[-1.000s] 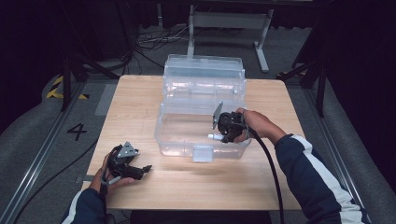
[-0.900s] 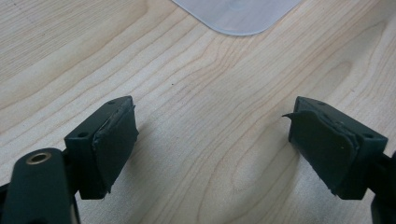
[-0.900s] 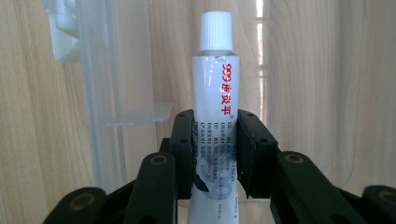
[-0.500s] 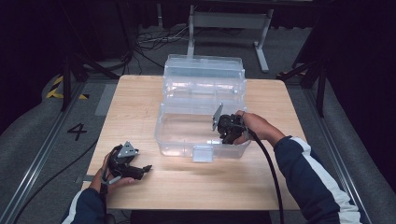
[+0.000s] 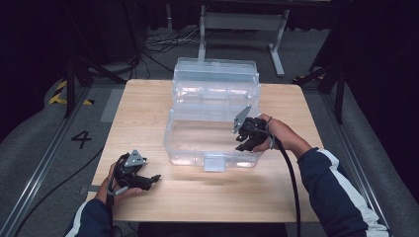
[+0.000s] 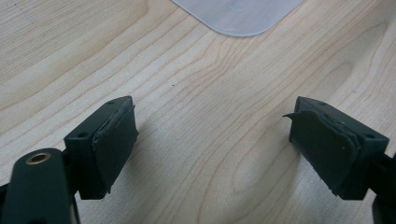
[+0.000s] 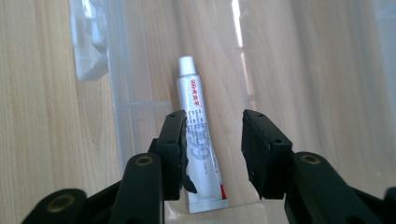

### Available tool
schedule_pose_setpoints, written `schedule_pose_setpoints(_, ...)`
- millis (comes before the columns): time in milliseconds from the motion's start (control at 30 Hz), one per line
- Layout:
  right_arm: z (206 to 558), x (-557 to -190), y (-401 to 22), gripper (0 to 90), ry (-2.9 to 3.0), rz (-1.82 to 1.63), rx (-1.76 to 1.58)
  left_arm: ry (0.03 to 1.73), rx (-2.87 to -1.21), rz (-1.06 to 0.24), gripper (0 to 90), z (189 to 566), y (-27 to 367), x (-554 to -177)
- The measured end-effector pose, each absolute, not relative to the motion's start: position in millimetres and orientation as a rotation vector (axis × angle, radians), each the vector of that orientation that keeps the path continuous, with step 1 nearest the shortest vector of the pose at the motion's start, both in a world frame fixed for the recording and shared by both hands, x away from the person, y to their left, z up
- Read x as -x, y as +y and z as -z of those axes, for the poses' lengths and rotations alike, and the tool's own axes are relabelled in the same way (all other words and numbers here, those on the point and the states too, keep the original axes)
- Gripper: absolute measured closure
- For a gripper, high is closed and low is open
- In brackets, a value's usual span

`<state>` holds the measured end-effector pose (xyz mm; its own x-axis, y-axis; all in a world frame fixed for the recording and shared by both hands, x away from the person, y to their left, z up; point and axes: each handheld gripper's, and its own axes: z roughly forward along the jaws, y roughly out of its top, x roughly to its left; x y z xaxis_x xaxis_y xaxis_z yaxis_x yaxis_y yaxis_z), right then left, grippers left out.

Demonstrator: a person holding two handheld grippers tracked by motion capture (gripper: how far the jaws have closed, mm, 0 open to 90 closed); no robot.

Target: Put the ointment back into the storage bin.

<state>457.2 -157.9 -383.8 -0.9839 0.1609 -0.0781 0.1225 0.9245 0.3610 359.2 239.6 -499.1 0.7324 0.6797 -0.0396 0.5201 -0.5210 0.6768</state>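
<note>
A clear plastic box (image 5: 188, 143) stands open on the wooden table (image 5: 143, 108), its lid (image 5: 215, 81) tipped up behind. A white tube with red print (image 7: 196, 116) lies on the box floor along a wall. My right gripper (image 5: 244, 140) hangs over the box's front right part. In the right gripper view its jaws (image 7: 215, 121) have just been opening. The tube lies by the left pad (image 7: 176, 149), with a wide gap to the right pad. My left gripper (image 5: 155, 178) rests on the table at the front left, open and empty (image 6: 210, 112).
The box's front latch (image 5: 214, 162) faces the table's near edge. A rounded corner of the box (image 6: 238, 16) lies ahead of the left jaws. Bare wood runs along the front and left of the box. The right gripper's cable (image 5: 291, 182) trails past the sleeve.
My right gripper has shifted slightly to the right over the box's front right part. The left gripper has stayed where it was.
</note>
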Motion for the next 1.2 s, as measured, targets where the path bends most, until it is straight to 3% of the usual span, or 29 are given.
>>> schedule_pose_setpoints(333, 372.7, -452.1, -182.7, 53.9, 2.805, -0.798, -0.24, 0.931, -2.28, -0.305, 20.6, 493.4, 234.1, -361.3)
schedule_pose_setpoints(400, 367.3, -451.8, -189.2, 53.9, 2.761, -0.853, -0.25, 0.905, -2.295, -0.396, 22.1, 486.7, 229.1, -358.9)
schedule_pose_setpoints(700, 330.6, -458.8, -215.6, 51.8, 2.556, -1.034, -0.384, 0.82, -2.208, -0.441, 22.2, 454.4, 219.0, -353.0)
schedule_pose_setpoints(1200, 309.6, -493.7, -214.1, 47.3, 2.453, -0.968, -0.49, 0.683, -2.222, -0.488, 25.3, 415.6, 191.0, -351.1)
